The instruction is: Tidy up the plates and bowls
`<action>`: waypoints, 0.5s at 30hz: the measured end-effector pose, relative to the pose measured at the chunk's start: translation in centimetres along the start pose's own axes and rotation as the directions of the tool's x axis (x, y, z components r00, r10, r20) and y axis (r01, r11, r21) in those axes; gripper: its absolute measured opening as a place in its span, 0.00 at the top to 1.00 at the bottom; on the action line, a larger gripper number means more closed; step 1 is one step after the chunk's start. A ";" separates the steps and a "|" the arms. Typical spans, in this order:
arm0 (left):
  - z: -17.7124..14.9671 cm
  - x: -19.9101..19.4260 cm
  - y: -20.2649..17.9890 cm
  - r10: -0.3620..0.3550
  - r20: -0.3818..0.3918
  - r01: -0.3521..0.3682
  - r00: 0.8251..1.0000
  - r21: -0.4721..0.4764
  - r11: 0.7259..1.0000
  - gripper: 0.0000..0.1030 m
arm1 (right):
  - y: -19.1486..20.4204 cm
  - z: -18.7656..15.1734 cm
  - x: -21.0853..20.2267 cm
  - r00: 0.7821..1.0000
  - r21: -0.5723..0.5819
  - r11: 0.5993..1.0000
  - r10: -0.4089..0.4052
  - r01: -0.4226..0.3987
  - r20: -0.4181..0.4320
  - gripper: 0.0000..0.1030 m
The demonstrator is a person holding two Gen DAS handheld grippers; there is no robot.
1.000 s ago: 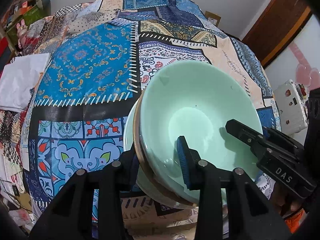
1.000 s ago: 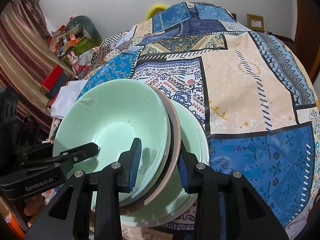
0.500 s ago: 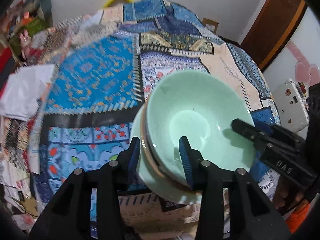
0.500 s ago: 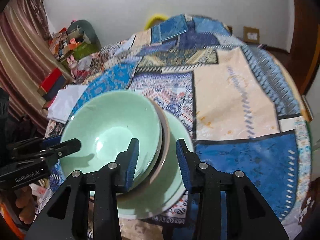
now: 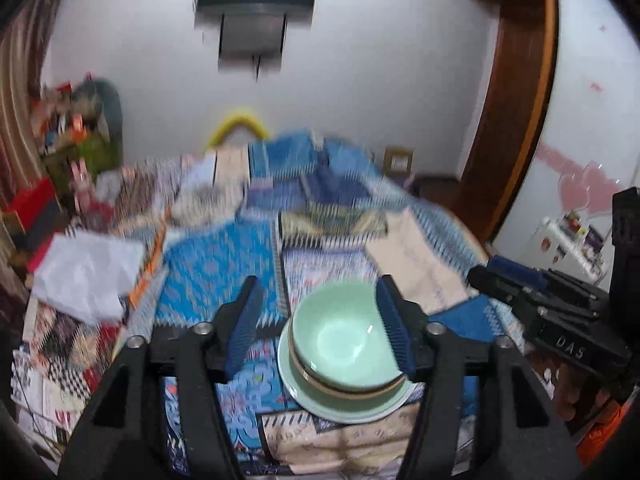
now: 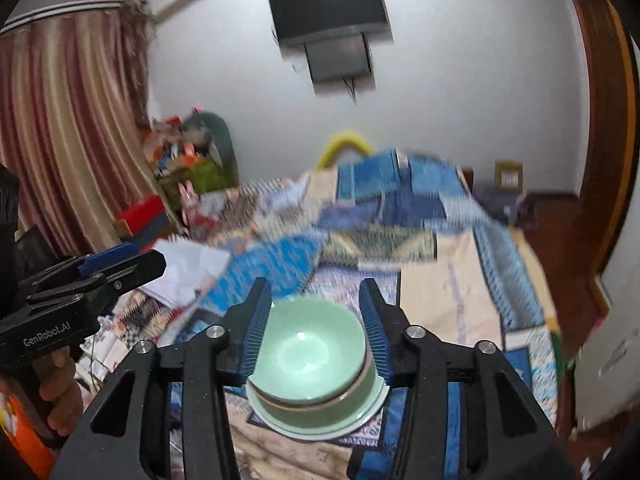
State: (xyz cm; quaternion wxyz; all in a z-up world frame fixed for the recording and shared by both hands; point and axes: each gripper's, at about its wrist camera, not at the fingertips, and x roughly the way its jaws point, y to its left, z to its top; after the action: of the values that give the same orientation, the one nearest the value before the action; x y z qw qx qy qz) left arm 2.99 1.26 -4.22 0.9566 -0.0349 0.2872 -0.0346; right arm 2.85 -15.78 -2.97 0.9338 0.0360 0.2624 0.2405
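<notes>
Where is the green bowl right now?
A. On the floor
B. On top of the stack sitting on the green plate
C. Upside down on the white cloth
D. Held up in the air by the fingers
B: the green bowl sits upright on top of the stack, on the green plate on the patchwork cloth, with nothing gripping it.

Green bowls point(image 5: 340, 344); blue patchwork cloth point(image 5: 212, 268), prob.

Stacked green bowls point(image 6: 310, 354) on plate point(image 6: 320, 426)
</notes>
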 end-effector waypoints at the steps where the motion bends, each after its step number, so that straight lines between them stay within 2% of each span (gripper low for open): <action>1: 0.3 -1.0 -0.2 0.000 0.031 0.000 1.000 0.004 1.000 0.39 | 0.5 0.4 -0.9 1.000 -0.015 1.000 0.005 -0.005 0.027 0.55; 7: 1.2 -6.5 -1.2 0.006 0.191 -0.011 0.982 0.026 1.000 0.33 | 2.3 1.2 -4.3 0.991 -0.065 0.998 0.018 -0.009 0.132 0.47; 10: 1.3 -8.6 -1.3 0.003 0.248 -0.010 0.969 0.026 1.000 0.20 | 2.8 1.4 -5.6 0.984 -0.074 0.997 0.023 -0.010 0.176 0.33; 11: 1.2 -9.1 -1.3 0.005 0.268 -0.013 0.963 0.029 1.000 0.14 | 2.9 1.4 -5.7 0.982 -0.075 0.997 0.021 -0.007 0.187 0.30; 15: 0.9 -11.0 -1.8 0.022 0.333 -0.041 0.943 0.048 0.998 0.05 | 3.1 1.7 -6.4 0.974 -0.077 0.997 0.026 -0.009 0.225 0.21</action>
State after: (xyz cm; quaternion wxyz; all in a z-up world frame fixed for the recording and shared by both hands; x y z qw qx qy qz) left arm -5.79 0.45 2.72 0.9923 -0.0098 0.1214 -0.0207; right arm -2.42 -15.92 2.09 0.9561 0.0300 0.1449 0.2528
